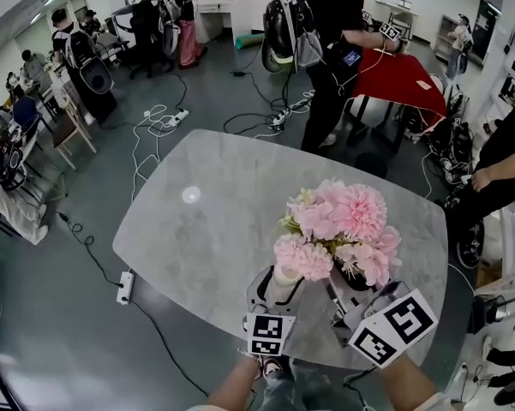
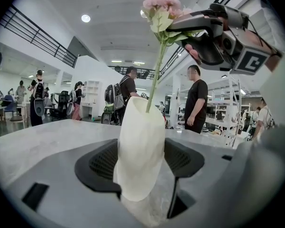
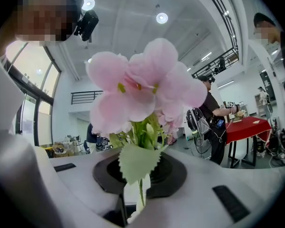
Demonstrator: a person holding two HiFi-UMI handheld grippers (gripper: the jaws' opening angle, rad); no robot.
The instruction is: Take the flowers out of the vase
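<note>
The left gripper squeezes the vase to hold it still, while the right gripper above seems pinched on the flower stems.

Vase matt, smooth; table marbled stone-look, slight sheen; flowers cloth-like.

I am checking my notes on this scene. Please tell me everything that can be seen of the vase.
The vase is tall, cream-white and matte, with a slightly uneven surface, narrowing toward its base. It stands upright between the left gripper's jaws, which press on its sides. A green stem rises from its open mouth. Whether its base rests on the table cannot be told.
</note>
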